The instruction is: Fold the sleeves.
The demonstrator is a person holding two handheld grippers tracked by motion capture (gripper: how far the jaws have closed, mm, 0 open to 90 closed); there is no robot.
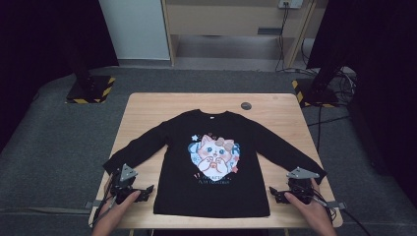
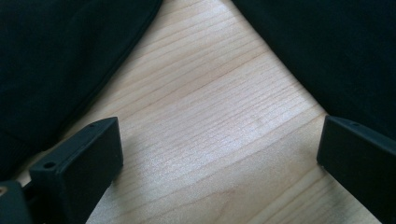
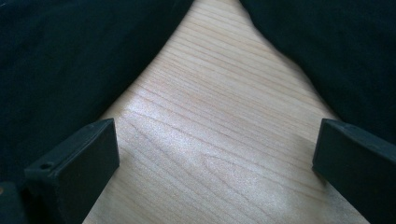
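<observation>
Left gripper sits at the near-left corner of the wooden table, held by the left hand. Jaws spread wide apart, nothing between them; in the left gripper view bare wood lies between the jaws, black cloth on either side.

Black long-sleeved shirt lies flat in the middle of the table, front up, collar at the far side, sleeves angled out toward the near corners. Cartoon cat print on the chest. Left cuff ends just beside the left gripper.

Small dark round disc on the far side of the table, right of the collar.

Right gripper at the near-right corner, held by the right hand. Jaws likewise wide apart and empty, bare wood between them.
</observation>
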